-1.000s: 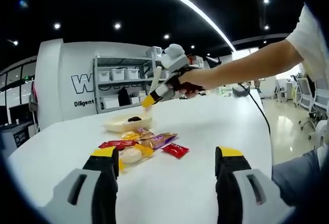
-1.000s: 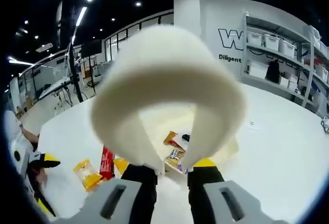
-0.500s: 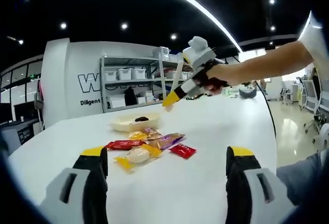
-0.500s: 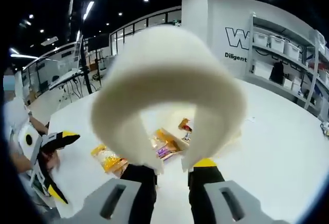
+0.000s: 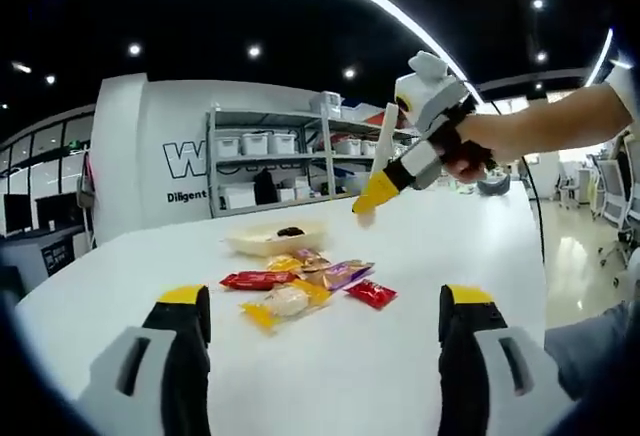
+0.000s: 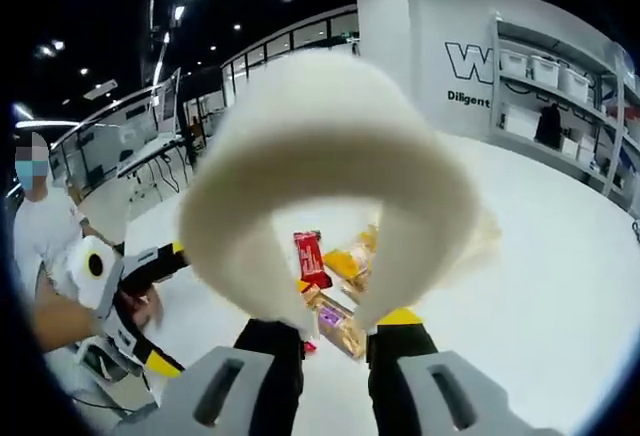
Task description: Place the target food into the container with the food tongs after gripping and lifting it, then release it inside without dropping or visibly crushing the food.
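My right gripper (image 6: 333,328) has its jaws clenched on the two arms of the food tongs (image 6: 330,171), a white looped pair whose long axis runs straight away from me along the jaws, bend end farthest out. In the left gripper view that same gripper (image 5: 377,194) hangs above the far part of the white worktop (image 5: 450,256), yellow tips aimed down and left toward the container (image 5: 275,239), a shallow pale dish holding one small dark piece. My left gripper (image 5: 318,308) sits low over the near edge with its jaws spread wide, nothing between them. The wrapped snacks (image 5: 300,284) lie in a loose cluster on the worktop just this side of the container: I count about six, among them a long red bar (image 5: 252,279), a small red packet (image 5: 371,294), a yellow-ended pastry wrapper (image 5: 283,303) lying roughly left to right, and a purple-tinted pack (image 5: 337,274). Which one is the target I cannot tell. Beyond the worktop stands a shelving rack (image 5: 265,161) with white bins.
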`<state>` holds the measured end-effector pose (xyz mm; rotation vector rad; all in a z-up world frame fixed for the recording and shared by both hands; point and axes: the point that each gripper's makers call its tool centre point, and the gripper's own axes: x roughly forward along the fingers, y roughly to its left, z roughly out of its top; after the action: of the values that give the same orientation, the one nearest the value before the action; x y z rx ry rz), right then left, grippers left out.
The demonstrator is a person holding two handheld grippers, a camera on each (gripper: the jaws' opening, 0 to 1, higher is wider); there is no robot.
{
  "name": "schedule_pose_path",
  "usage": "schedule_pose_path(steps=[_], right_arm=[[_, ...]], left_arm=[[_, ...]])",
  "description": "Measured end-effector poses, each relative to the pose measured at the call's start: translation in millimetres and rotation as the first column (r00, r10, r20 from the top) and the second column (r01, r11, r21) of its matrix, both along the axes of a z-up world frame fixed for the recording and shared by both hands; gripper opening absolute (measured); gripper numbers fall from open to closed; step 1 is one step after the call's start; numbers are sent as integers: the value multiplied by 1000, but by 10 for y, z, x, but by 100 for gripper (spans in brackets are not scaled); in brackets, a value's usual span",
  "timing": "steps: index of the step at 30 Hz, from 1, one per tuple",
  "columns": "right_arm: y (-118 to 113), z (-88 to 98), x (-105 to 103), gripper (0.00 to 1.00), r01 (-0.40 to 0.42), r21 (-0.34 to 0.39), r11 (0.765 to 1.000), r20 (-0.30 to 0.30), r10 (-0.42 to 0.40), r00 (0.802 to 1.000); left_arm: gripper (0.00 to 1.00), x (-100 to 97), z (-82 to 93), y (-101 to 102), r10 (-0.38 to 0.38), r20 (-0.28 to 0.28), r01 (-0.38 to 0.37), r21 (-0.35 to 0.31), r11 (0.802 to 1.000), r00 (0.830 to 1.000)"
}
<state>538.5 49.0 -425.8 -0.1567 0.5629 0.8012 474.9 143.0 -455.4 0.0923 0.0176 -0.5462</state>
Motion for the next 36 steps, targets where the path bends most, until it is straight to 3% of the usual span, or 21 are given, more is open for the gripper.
schedule_pose_path(steps=[4,10,11,12,14,21,24,36], right_arm=[[22,-42,-64,17,-5,-6,1000,5,5,1000],[116,-204,-129,18,-4,-9,1000,-13,4,1000],[141,-238,-150,18,-9,-14,1000,-19,9,1000],[179,-288,-172,18,-13,-19,1000,-27,12,1000],[226,-349,-196,18,-21,-32,999,-28,20,999],[309,-495,-228,18,-22,-41,999,-56,20,998],[277,-525,-245,18,-39,-100,994,-21,37,999],[61,-500,-290,19,-38,-142,989,-18,36,999]], left_arm=[[93,-11,32,28,7,-2,-7,-30,1000,1000],[89,-53,37,-36,-5,10,5,-20,1000,1000],[89,-65,32,-66,-15,12,15,-15,1000,1000],[89,-107,-23,-138,-57,3,57,33,998,998],[87,-114,-23,-163,-53,14,52,47,998,998],[86,-85,1,-140,-60,13,59,19,998,998],[86,-112,2,-171,-68,15,68,29,997,998],[84,-148,18,-196,-83,22,83,28,996,996]])
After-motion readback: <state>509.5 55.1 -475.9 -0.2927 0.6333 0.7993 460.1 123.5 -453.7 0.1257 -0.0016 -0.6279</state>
